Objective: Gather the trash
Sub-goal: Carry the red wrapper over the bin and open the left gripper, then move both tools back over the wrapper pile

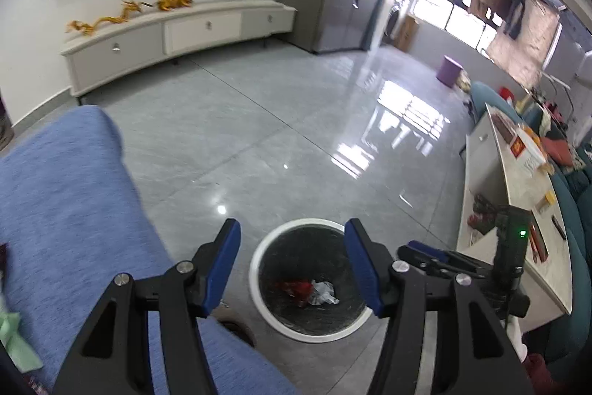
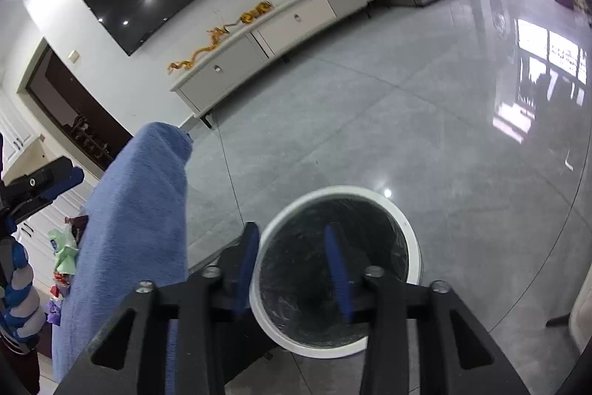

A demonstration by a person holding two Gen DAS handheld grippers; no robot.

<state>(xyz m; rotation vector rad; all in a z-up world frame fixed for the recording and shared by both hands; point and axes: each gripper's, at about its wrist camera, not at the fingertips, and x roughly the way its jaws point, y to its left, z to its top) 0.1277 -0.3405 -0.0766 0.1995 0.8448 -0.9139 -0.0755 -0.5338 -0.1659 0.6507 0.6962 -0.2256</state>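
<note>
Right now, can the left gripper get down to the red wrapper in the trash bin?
Probably yes. The left gripper hangs open above the bin, and the red wrapper lies uncovered at the bottom beside crumpled clear plastic; nothing blocks the mouth.

Glossy grey tile floor (image 1: 259, 121) w/ white-rimmed trash bin (image 1: 310, 334) standing on it; red & silver wrappers (image 1: 309, 291) inside.

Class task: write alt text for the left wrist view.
The open left gripper hangs empty over a white-rimmed bin on a grey floor; red and silver wrappers lie inside. A blue cloth is left, a cluttered table right.
</note>
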